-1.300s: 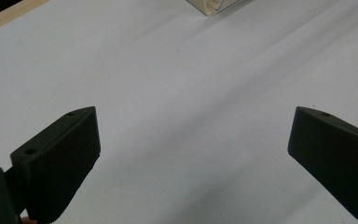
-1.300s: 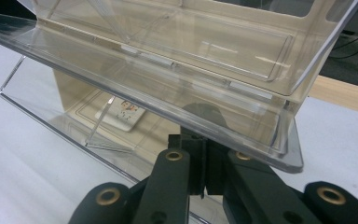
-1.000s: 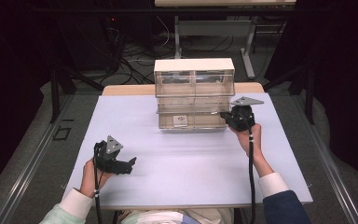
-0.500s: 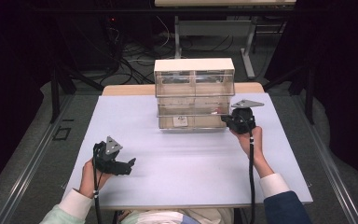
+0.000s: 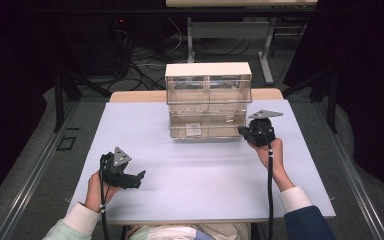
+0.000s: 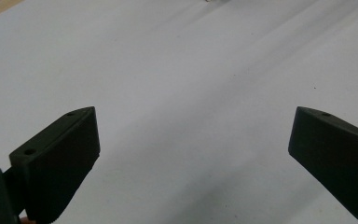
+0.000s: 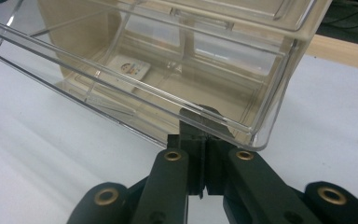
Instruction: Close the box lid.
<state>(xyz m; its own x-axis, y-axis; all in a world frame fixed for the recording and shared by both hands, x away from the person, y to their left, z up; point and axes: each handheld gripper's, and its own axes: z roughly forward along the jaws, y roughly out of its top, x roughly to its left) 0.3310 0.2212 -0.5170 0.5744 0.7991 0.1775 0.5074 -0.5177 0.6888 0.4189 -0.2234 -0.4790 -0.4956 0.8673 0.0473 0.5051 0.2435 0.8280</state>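
A small cabinet (image 5: 208, 82) with clear plastic drawers stands at the back middle of the white table (image 5: 205, 185). Its bottom drawer (image 5: 215, 126) is pulled out toward me, and a small printed card (image 5: 193, 130) lies inside. My right gripper (image 5: 242, 131) is at the drawer's right front corner. In the right gripper view its jaws are shut on the front wall of the clear drawer (image 7: 144, 70), with the right gripper (image 7: 200, 133) pinching the rim and the card (image 7: 129, 66) farther in. My left gripper (image 5: 139, 177) rests open near the front left, over bare table (image 6: 191, 70), its jaws wide apart and nothing between them.
A wooden strip (image 5: 135, 96) of the tabletop shows behind the white sheet. Behind the table run cables and a metal frame (image 5: 265, 35) on the floor. Dark curtains close in both sides.
My right gripper has crept slightly toward the near edge, still clamped on the drawer. The left gripper has stayed put.
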